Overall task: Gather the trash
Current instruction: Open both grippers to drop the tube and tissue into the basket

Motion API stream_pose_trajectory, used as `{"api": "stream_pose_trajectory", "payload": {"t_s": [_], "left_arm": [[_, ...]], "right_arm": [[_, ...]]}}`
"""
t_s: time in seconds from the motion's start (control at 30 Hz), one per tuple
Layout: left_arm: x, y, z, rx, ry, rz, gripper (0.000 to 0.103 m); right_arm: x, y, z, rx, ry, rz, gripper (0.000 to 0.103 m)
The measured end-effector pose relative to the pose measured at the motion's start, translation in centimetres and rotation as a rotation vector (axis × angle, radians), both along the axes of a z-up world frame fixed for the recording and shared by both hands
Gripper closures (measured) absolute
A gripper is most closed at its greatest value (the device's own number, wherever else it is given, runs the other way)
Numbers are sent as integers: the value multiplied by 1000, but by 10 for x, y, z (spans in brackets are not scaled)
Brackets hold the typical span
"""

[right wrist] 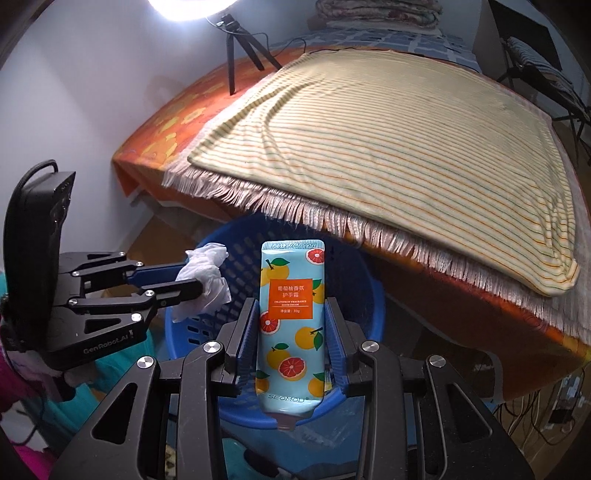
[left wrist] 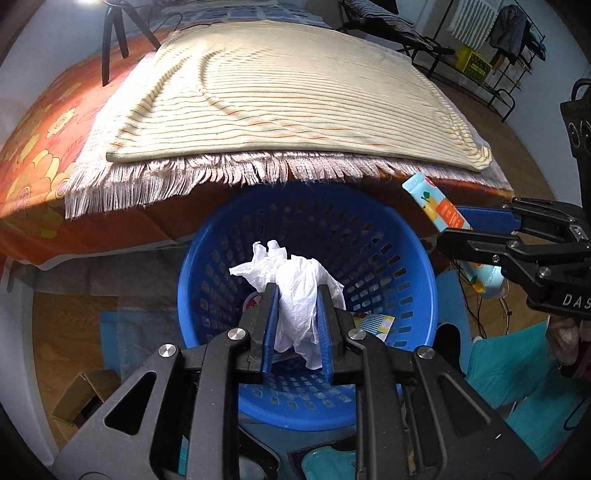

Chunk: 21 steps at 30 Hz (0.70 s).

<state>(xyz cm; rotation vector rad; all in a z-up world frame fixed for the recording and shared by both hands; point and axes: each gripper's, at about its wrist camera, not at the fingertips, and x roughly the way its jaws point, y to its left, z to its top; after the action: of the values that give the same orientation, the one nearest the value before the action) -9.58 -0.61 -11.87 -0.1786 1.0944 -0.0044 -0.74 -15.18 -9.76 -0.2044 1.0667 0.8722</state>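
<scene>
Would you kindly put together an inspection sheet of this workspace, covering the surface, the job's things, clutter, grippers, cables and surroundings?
Surface: striped blanket spread flat over a fringed cloth on the bed; no trash seen on it.
Job's things: blue basket on the floor against the bed edge, some packaging already at its bottom; crumpled tissue; hand cream tube.
Clutter: cardboard box on the floor beside the basket.
Grippers: left gripper shut on the tissue, above the basket; right gripper shut on the tube, cap downward, above the basket.
Cables: tangle on the floor under the bed; one lead from the tripod.
Surroundings: lamp, folding chair, clothes rack.
</scene>
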Motion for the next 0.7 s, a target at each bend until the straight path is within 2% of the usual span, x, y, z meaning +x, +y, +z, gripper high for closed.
{"api": "stream_pose_trajectory", "payload": {"t_s": [0.43,0.5,0.57,0.67,0.7], "left_arm": [[3,2,-4,8,16,14,80],[3,3,-4,13,13,16,61],[2,3,-2,23,2,20,53],[3,4,-1,30,-1,26,52],[3,5,-1,31,1,29,49]], "right_arm": [[0,7,-9,-30,14,8,68],[0,7,-11,-39,19,4,66],[0,8,-12,-45,23,-3,62],[0,5,-13,-45,24,-13,52],[0,5,-13,-48,21,-15,49]]}}
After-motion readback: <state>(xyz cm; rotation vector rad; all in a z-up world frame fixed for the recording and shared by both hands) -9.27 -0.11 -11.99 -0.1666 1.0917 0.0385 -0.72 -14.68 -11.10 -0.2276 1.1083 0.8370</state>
